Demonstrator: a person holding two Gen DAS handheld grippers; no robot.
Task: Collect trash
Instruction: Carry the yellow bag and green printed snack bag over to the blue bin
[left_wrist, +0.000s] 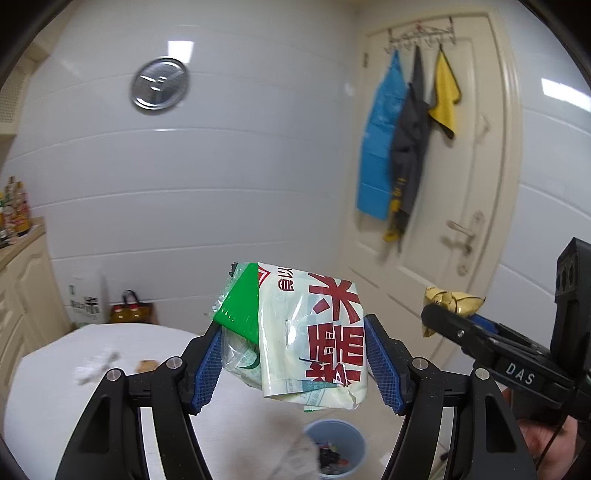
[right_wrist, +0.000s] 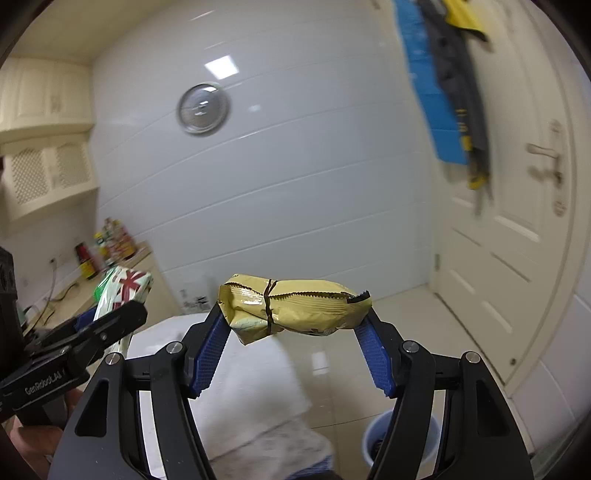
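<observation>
My left gripper (left_wrist: 291, 350) is shut on a crumpled white plastic bag with red characters and a green patch (left_wrist: 295, 332), held in the air above the table edge. The same bag (right_wrist: 122, 291) shows at the left of the right wrist view, in the left gripper (right_wrist: 107, 325). My right gripper (right_wrist: 295, 332) is shut on a crumpled gold wrapper (right_wrist: 295, 308), pinched by its two ends. That wrapper (left_wrist: 452, 301) and the right gripper (left_wrist: 443, 317) appear at the right of the left wrist view. A light blue bin (left_wrist: 336, 452) with dark trash inside stands on the floor below.
A white round table (left_wrist: 74, 387) with small scraps (left_wrist: 96, 365) lies low left. A white door (left_wrist: 443, 184) with hanging cloths (left_wrist: 402, 140) is at the right. A counter with bottles (right_wrist: 107, 243) runs along the left. The bin (right_wrist: 402, 439) shows under the right finger.
</observation>
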